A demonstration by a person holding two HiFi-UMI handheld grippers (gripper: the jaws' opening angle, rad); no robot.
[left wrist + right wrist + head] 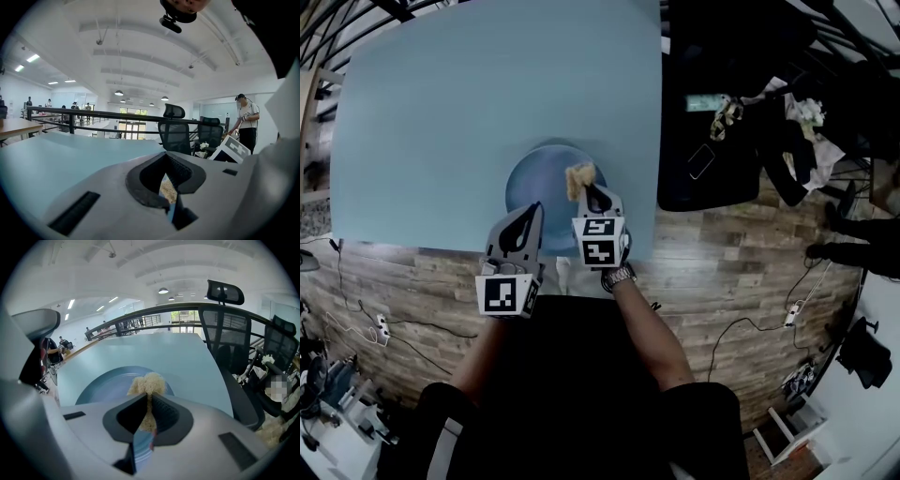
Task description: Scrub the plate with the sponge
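A round blue plate (pixel 539 173) lies near the front edge of the light blue table (pixel 478 84). In my right gripper (pixel 592 199) is a tan sponge (pixel 579 177), pinched between the jaws, its free end over the plate's right part. The right gripper view shows the sponge (pixel 147 383) sticking out of the right gripper (pixel 147 411) just above the plate (pixel 105 383). My left gripper (pixel 532 212) sits at the plate's near-left rim with its jaws closed on it. In the left gripper view the left gripper (pixel 168 190) shows only a thin slit with blue and tan in it.
A black surface (pixel 712 103) with a phone (pixel 701 161) and clutter stands right of the table. Office chairs (pixel 225 324) are beyond the table's right edge. Wooden floor with cables (pixel 403 328) lies below. A person (pixel 247 124) stands far off.
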